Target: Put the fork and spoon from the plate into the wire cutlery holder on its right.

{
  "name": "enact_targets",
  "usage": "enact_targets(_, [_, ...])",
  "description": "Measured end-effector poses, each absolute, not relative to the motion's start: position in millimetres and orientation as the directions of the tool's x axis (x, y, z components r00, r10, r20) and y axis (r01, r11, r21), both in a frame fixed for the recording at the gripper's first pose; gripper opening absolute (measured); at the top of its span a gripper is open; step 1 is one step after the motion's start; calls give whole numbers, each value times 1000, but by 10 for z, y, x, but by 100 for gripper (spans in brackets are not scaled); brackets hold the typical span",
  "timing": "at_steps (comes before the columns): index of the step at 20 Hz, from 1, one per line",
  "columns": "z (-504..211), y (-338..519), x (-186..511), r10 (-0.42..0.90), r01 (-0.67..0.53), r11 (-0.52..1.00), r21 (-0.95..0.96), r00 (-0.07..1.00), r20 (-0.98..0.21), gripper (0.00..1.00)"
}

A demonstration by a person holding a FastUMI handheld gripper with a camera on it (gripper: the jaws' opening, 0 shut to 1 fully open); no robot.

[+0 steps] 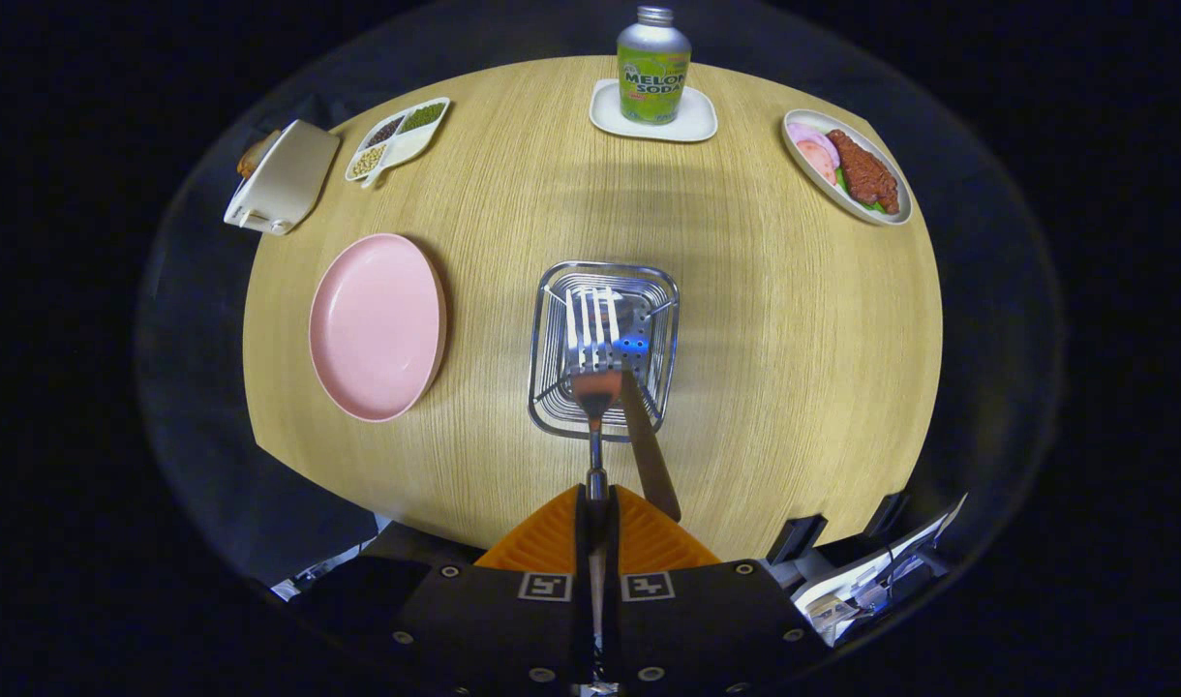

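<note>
My gripper (596,501) is shut on the thin handle of a metal fork (591,329). The fork points ahead, and its tines hang over the opening of the wire cutlery holder (544,360), which stands just beyond my fingers on the wooden table. A second utensil with a long brownish handle (649,447) leans out of the holder toward me, right beside the fork; its head is hidden inside the wire. The pink plate (378,325) lies to the left of the holder with nothing on it.
Far across the table (774,319) a green soda bottle (653,66) stands on a white tray (695,121). An oval dish of meat (848,166) lies far right. A divided snack dish (398,138) and a white box (286,178) are far left. The table's near edge runs just below the holder.
</note>
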State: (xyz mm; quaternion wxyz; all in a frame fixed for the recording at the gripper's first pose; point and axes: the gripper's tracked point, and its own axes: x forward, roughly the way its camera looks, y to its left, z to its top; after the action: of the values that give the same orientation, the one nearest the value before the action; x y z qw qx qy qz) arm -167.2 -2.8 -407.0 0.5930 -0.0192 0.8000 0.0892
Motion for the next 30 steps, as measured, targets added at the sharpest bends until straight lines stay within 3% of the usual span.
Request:
enact_targets(6, [-4109, -10, -1642, 104, -87, 985, 147, -380, -919, 6])
enact_targets(10, [-4132, 46, -1519, 136, -34, 987, 159, -356, -925, 9])
enact_targets(14, [-4039, 103, -1333, 191, -1, 980, 198, -266, -945, 11])
enact_targets(18, [-3890, 96, -1035, 205, 4, 979, 205, -102, -973, 16])
enact_targets(22, [-3456, 269, -544, 267, 23, 960, 278, 210, -941, 22])
enact_targets(30, [-2273, 148, 298, 226, -83, 968, 237, 705, -673, 30])
